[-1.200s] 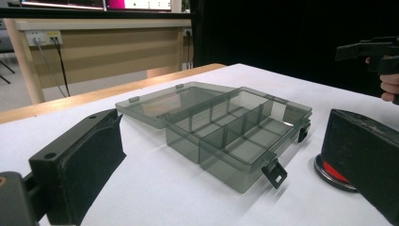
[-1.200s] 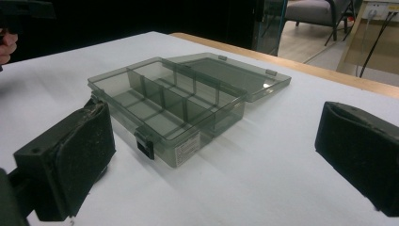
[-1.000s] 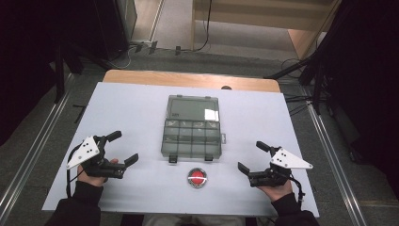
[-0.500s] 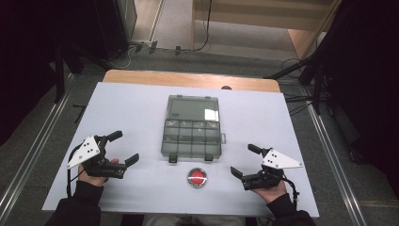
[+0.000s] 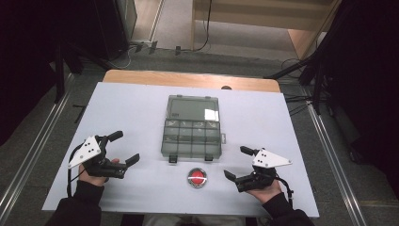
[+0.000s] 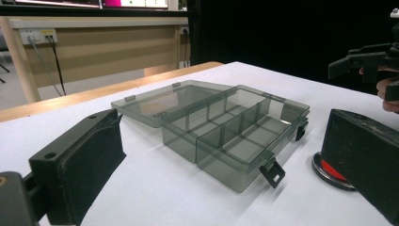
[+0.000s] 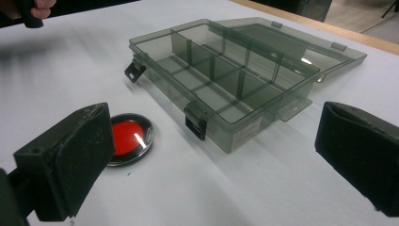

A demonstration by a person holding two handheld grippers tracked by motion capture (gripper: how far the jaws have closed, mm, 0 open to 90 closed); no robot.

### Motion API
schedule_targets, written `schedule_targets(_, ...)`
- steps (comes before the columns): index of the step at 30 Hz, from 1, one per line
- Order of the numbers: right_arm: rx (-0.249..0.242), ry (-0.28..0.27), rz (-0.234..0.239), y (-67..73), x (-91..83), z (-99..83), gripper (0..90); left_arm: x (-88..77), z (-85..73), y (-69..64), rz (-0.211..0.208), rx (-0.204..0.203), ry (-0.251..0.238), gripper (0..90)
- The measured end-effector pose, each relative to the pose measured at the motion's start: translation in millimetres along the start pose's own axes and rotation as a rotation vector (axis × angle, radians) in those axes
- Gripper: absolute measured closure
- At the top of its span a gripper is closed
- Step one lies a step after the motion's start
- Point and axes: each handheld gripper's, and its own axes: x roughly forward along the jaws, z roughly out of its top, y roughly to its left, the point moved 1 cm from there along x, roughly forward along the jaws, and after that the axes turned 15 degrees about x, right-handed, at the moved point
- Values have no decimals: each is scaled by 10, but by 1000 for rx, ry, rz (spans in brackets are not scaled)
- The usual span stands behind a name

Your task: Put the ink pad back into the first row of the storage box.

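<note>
A smoky clear compartment box [image 5: 193,139] lies open in the middle of the white table, its lid [image 5: 193,109] flat on the far side and its cells empty. Just in front of it sits a red round disc [image 5: 196,177] with a metal rim. My left gripper [image 5: 127,146] rests left of the box, open and holding nothing. My right gripper [image 5: 235,162] is open just right of the disc, jaws pointing toward it. The left gripper view has the box [image 6: 226,136] between wide jaws and the disc [image 6: 325,170] beside the right jaw. The right gripper view shows the box [image 7: 226,80] and the disc [image 7: 129,136].
A wooden strip [image 5: 188,79] borders the table's far edge. Metal rails [image 5: 329,141] run along the floor on both sides, and cables lie behind. Bare white tabletop [image 5: 291,122] spreads around the box. The other hand's gripper [image 6: 362,59] appears far right in the left gripper view.
My right gripper has slid left across the table toward the red disc, still open. The left gripper, box and disc have not moved.
</note>
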Motion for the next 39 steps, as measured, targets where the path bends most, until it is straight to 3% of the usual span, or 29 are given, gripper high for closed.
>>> schedule_targets(18,-33,96,17,99,164,25,0,9,-4,0,1,2,6,0)
schedule_targets(31,-82,188,53,254,384,55,0,10,-4,-3,0,4,6,0)
schedule_targets(39,-113,275,78,346,503,45,0,12,-5,-5,-3,2,8,0)
